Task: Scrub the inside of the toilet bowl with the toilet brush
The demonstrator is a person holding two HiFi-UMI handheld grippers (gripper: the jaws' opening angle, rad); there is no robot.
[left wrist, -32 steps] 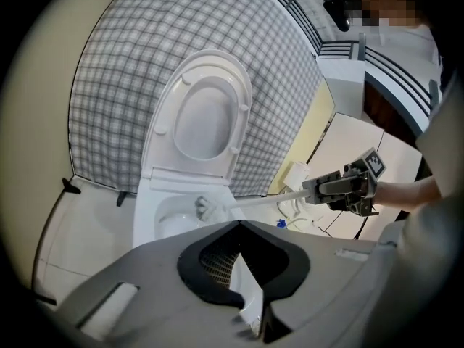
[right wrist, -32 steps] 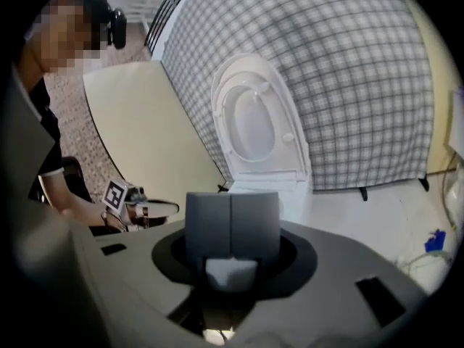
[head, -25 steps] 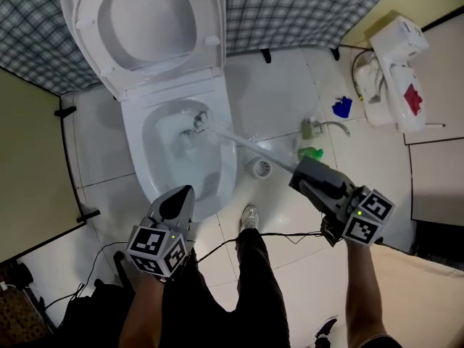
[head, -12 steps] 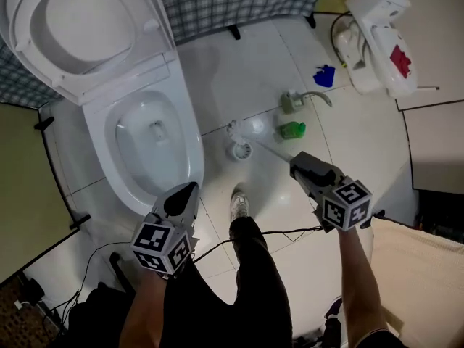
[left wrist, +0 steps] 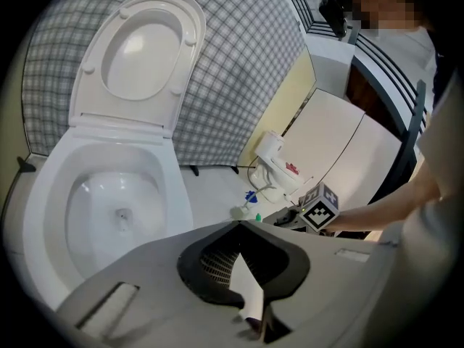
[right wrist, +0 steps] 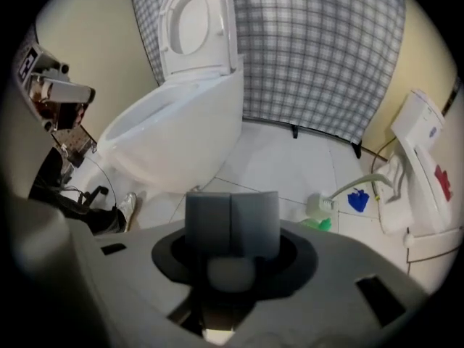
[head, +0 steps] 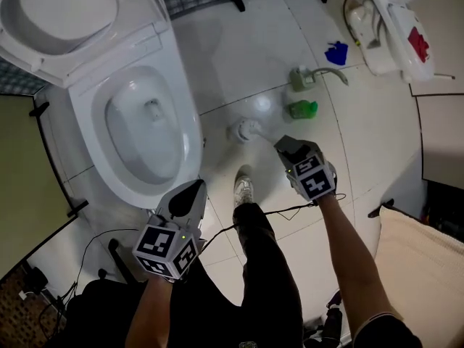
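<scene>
Right gripper (head: 288, 149) was clamped on the toilet brush (head: 248, 130) handle, brush head down at the floor (head: 239, 64) beside the toilet bowl (head: 193, 140), not in it. Left gripper (head: 190, 193) closed, empty. Brush likely light, stiff, slick plastic: hold high on handle.

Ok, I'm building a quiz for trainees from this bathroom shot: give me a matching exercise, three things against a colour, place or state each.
Things:
A toilet lid
B brush
C small bottle

Matches:
1 green
2 held in the right gripper
3 raised

Pairs: A-3, B-2, C-1.
</scene>
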